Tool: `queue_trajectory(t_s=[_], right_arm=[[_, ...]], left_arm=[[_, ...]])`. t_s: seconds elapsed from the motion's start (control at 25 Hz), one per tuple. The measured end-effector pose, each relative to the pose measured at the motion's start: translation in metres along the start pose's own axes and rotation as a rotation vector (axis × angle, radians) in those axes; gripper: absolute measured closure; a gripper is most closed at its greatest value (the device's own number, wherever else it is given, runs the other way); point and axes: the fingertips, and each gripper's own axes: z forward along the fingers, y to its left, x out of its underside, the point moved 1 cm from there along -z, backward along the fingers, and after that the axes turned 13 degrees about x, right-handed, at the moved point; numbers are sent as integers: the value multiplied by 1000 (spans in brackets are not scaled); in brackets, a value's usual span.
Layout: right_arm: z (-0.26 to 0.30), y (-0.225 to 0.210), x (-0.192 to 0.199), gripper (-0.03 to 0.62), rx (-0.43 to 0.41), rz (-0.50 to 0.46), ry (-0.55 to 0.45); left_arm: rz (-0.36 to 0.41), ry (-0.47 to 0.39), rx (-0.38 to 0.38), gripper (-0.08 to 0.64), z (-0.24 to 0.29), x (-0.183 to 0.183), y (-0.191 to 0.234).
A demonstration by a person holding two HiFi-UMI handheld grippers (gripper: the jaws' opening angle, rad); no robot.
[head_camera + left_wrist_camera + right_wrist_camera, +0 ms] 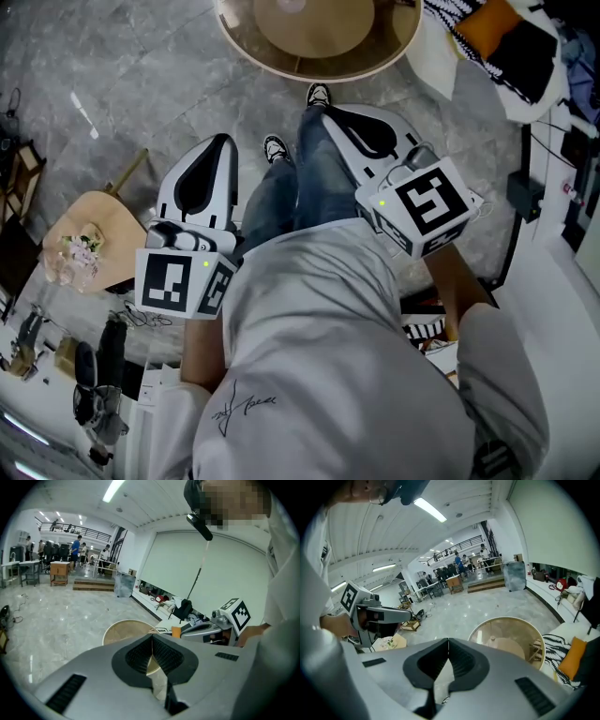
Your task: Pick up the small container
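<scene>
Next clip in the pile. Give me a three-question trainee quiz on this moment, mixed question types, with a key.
1. True or false: the left claw and the right claw are both shut with nothing between them.
2. In the head view, what stands on the floor just beyond the person's shoes? A: a round table; B: a ladder; C: a sink.
3. Fill in: the small wooden stand with flowers on it is on the person's ___ side.
Key: 1 true; 2 A; 3 left.
</scene>
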Motion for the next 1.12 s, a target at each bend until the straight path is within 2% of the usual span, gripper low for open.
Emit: queue_trajectory(t_s=[0.2,0.6,1.12], right_arm=[[13,-4,9,575,-23,-7,17],[31,-19,24,575,-41,-28,48],[59,-26,55,575,-76,-4,96]], left_arm=[[-20,-9,17,541,11,3,5],[-56,34,14,541,39,22,11],[-94,37,13,541,71,53,23]])
